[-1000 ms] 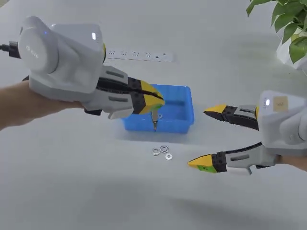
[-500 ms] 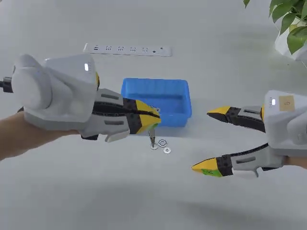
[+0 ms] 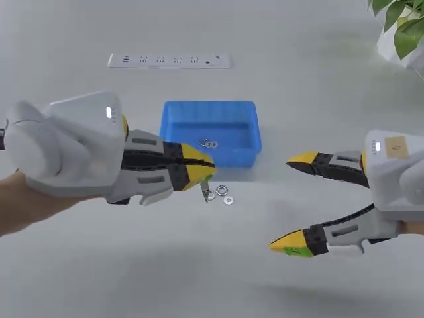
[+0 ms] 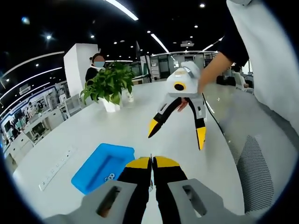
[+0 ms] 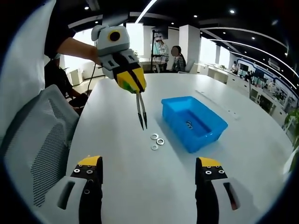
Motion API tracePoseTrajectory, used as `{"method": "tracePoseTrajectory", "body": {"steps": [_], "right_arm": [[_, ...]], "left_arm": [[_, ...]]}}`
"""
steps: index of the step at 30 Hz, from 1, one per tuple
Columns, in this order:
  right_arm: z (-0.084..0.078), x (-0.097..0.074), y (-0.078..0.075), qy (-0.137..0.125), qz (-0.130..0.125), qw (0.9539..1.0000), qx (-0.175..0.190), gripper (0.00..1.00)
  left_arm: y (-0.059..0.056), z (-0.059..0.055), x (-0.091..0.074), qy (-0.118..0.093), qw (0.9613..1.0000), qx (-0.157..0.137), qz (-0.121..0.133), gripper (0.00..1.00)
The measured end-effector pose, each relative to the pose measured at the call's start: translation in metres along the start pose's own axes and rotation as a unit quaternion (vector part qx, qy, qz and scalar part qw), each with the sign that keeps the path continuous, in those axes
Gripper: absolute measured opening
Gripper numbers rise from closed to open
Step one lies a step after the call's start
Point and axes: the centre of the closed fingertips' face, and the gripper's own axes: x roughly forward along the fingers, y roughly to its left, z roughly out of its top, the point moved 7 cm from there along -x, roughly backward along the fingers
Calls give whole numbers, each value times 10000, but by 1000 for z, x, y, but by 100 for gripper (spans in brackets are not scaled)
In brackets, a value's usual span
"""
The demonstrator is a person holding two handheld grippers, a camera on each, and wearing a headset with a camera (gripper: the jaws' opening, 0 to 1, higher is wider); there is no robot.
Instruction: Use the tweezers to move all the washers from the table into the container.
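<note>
beside blue container point(image 3: 232, 158), left gripper point(image 3: 207, 169) clamping tweezers point(image 3: 205, 191) near washers point(image 3: 223, 194), right gripper point(image 3: 281, 204) wide

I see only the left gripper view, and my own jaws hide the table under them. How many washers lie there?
Observer: Three washers lie in a tight cluster on the table, just beside the blue container.
Operator: Where are the tweezer tips against them?
Observer: The tweezers hang from the left gripper, tips down and close beside the cluster, with no washer in them that I can see.
</note>
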Motion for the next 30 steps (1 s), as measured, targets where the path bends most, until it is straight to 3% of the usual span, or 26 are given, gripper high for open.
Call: {"method": "tracePoseTrajectory", "body": {"steps": [2,18,30], "right_arm": [[-1,1,0,2,8,10000,7,82],[-16,5,8,117,284,9993,198,81],[-14,10,5,86,300,9992,256,79]], "left_arm": [[0,0,2,2,10000,98,-11,5],[7,-10,17,63,9999,-29,-90,5],[12,-17,23,105,9996,-216,-162,5]]}}
